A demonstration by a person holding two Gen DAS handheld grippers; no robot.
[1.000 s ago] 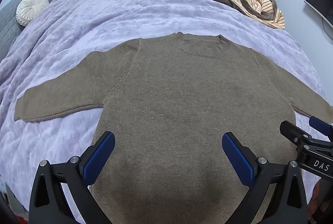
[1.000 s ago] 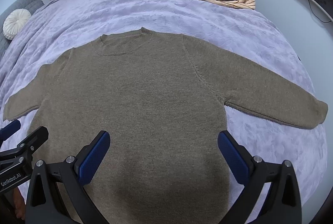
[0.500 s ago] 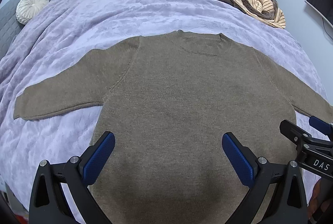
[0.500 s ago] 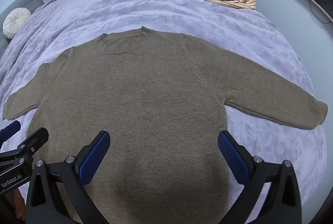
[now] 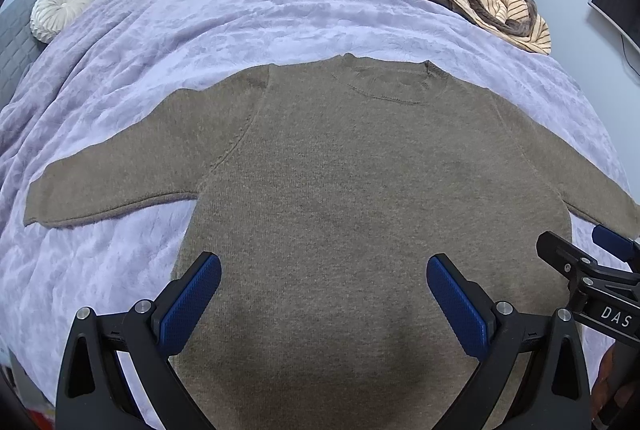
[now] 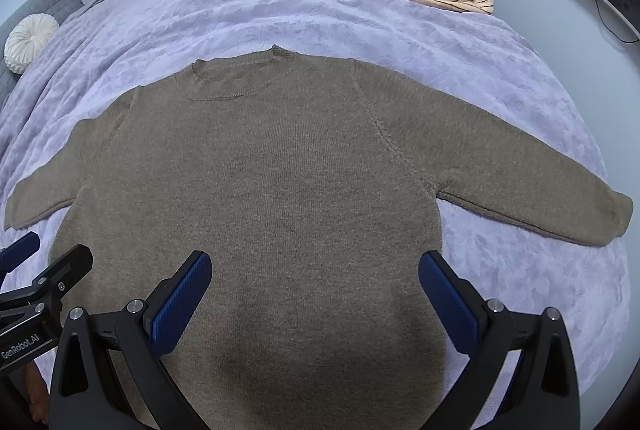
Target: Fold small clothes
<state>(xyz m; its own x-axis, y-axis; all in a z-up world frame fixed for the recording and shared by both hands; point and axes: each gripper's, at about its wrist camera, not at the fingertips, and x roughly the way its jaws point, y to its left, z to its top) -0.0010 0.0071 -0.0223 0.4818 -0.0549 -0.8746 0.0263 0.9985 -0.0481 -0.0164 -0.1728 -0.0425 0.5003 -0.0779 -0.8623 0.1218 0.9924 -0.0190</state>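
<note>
Ahead of both gaping, empty grippers, left gripper (image 5: 323,294) and right gripper (image 6: 315,290), the brown sweater (image 5: 360,198) lies flat, neckline away, hem nearest, sleeves spread sideways.

Both wrist cams sit side by side, near, angled down-forward, sharing the sweater (image 5: 340,190) on the bed (image 6: 320,18).

Soft, even, cool light fills both views, with no glare. A broad dim shadow darkens the near hem of the sweater (image 5: 360,210) between each claw's fingers. Focus is sharp throughout. Fisheye distortion bows the bed (image 5: 280,18) outward, and black vignette cuts the corners.
</note>
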